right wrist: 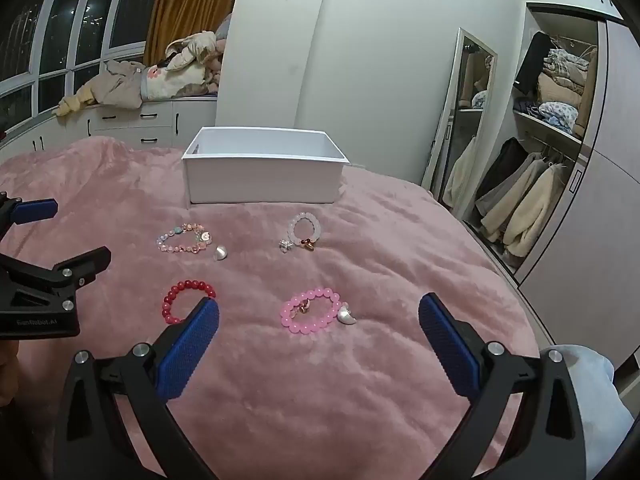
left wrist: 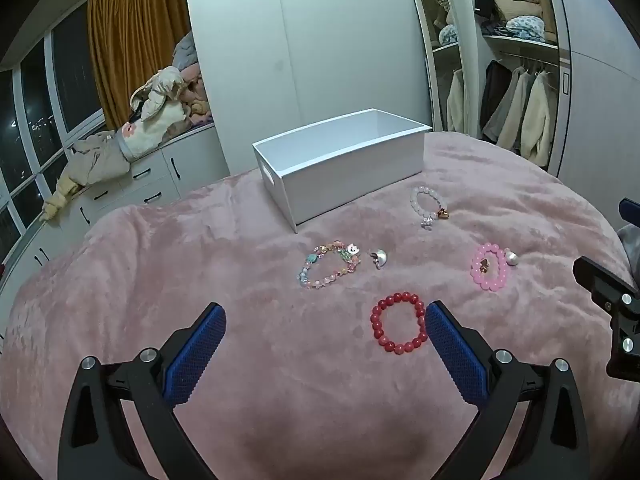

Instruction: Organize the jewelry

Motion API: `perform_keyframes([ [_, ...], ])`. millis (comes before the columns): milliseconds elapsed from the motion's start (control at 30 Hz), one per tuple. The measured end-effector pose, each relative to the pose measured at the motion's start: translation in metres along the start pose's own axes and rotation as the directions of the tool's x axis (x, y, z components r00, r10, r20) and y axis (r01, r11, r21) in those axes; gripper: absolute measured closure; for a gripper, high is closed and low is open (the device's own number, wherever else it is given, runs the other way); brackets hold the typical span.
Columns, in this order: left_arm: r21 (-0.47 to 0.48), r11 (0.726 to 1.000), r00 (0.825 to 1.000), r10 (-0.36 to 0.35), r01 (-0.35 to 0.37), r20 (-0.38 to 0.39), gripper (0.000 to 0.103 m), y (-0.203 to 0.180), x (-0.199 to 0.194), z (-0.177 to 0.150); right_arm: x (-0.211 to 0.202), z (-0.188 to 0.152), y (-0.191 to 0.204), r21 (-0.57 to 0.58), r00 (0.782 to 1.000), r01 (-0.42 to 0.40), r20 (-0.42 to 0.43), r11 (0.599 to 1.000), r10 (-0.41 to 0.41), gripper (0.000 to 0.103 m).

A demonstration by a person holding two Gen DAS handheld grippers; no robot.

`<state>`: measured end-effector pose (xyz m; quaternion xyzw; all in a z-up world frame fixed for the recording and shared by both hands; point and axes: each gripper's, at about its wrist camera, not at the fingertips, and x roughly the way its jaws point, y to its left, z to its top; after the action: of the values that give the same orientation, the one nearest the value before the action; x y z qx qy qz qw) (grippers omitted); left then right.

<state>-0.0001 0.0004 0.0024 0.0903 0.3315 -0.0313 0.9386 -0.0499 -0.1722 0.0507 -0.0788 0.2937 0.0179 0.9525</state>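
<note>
Left wrist view, from left to right. A window (left wrist: 36, 120) and a drawer unit (left wrist: 132, 188) heaped with clothes (left wrist: 132, 136) stand beyond a pink blanket (left wrist: 180, 264). The left gripper (left wrist: 326, 322) hangs over the blanket with its jaws spread wide and nothing between the blue pads (left wrist: 196, 356). A white box (left wrist: 340, 176) sits open-topped at the far side of the blanket. In front of it lie, in order: a multicolour bracelet (left wrist: 330, 266), a silver shell charm (left wrist: 379, 259) just beside it, a red bracelet (left wrist: 398, 322) nearest the gripper and close to the inner edge of its right finger, a white bracelet (left wrist: 428, 205) near the box, and a pink bracelet (left wrist: 490, 266) with a second shell charm (left wrist: 513, 259) touching its right edge. A mirror (left wrist: 440, 52) and an open wardrobe (left wrist: 520, 80) close the right side.

Right wrist view, from left to right. The left gripper (right wrist: 48, 240) enters at the left edge. The multicolour bracelet (right wrist: 185, 238) and its charm (right wrist: 221, 253) lie ahead of the red bracelet (right wrist: 186, 300), part of which is hidden behind the near finger. The right gripper (right wrist: 318, 322) is likewise spread wide and empty; the pink bracelet (right wrist: 310, 311) lies on the blanket beyond the gap, untouched. The white bracelet (right wrist: 305, 229) lies between it and the box (right wrist: 264, 176). All jewelry is outside the box.
</note>
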Motion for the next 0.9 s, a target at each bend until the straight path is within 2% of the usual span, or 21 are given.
perform_keyframes([
  [33,-0.012,1.000,0.999,-0.003,0.004,0.038,0.002,0.000,-0.001,0.001,0.000,0.000,0.000,0.000,1.000,0.001,0.001,1.000,-0.001,0.005],
  [333,-0.003,1.000,0.999,-0.017,0.017,0.050,0.002,-0.002,-0.005,0.002,0.003,-0.002,-0.001,0.002,1.000,0.005,-0.002,1.000,-0.005,0.005],
  [367,-0.044,0.998,0.997,-0.048,0.051,0.056,0.002,0.001,-0.006,0.001,0.003,-0.002,0.000,0.002,1.000,0.006,-0.003,1.000,-0.006,0.005],
  [467,-0.040,0.998,0.997,-0.048,0.050,0.052,0.002,0.000,-0.007,0.001,0.004,-0.002,-0.001,0.005,1.000,0.006,-0.001,1.000,-0.006,0.005],
  [533,0.035,0.999,0.999,0.008,-0.010,0.046,0.002,-0.005,-0.005,0.000,0.005,-0.003,-0.001,0.002,1.000,0.008,-0.004,1.000,-0.008,0.005],
  [600,0.037,0.999,0.999,0.007,-0.009,0.046,0.002,-0.005,-0.005,0.000,0.005,-0.003,-0.001,0.002,1.000,0.008,-0.007,1.000,-0.008,0.005],
  [633,-0.010,1.000,0.999,-0.024,0.025,0.030,0.002,-0.003,-0.005,0.001,0.005,-0.003,0.000,-0.001,1.000,0.010,-0.007,1.000,-0.010,0.005],
  [700,-0.024,0.999,0.999,-0.039,0.039,0.026,0.002,-0.002,-0.006,0.001,0.004,-0.004,0.002,-0.014,1.000,0.015,-0.002,1.000,-0.015,0.005],
  [900,-0.021,0.999,0.999,-0.039,0.039,0.023,0.002,-0.001,-0.014,0.001,0.004,-0.005,0.000,-0.006,1.000,0.017,-0.004,1.000,-0.017,0.005],
])
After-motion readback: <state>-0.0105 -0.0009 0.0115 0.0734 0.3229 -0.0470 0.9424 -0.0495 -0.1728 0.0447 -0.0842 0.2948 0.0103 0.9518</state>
